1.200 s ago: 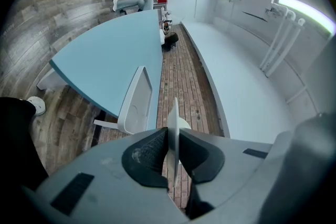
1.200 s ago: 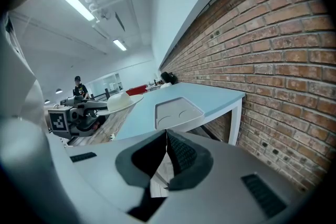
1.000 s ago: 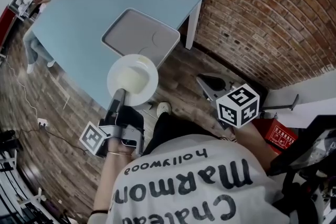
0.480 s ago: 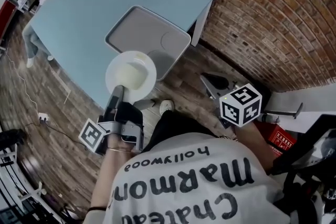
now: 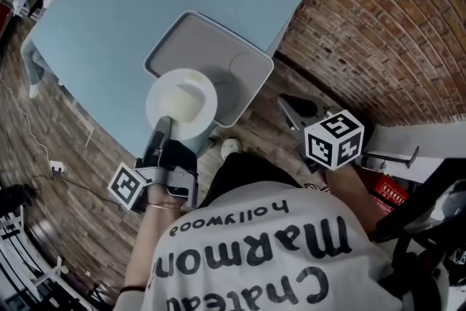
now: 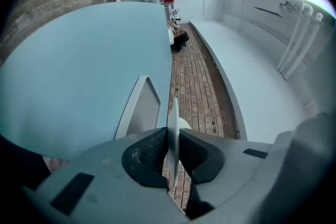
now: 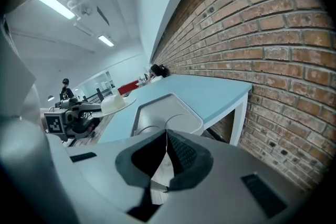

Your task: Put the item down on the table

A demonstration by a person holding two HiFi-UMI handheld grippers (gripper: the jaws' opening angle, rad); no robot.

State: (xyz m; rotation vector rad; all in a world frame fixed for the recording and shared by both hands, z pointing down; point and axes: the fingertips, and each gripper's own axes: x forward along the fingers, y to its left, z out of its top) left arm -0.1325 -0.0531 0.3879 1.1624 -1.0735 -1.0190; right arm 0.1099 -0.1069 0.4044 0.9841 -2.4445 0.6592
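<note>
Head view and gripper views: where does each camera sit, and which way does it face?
Head view: on the person's head, facing steeply down at table, tray, plate; shirt, left claw, right claw show.
Left gripper view: on the left claw, along jaws shut on the plate, toward table.
Right gripper view: on the right claw, jaws together and empty, facing tray and brick wall.
All three share the tray.

Out front and near level, left grey two-jaw gripper (image 6: 173,136) clamped on rim of white round plate (image 5: 182,102), left forearm (image 5: 148,240) stretched forward. Off to the side, right grey two-jaw gripper (image 7: 167,132) tilted down, pads pressed together, empty.
</note>
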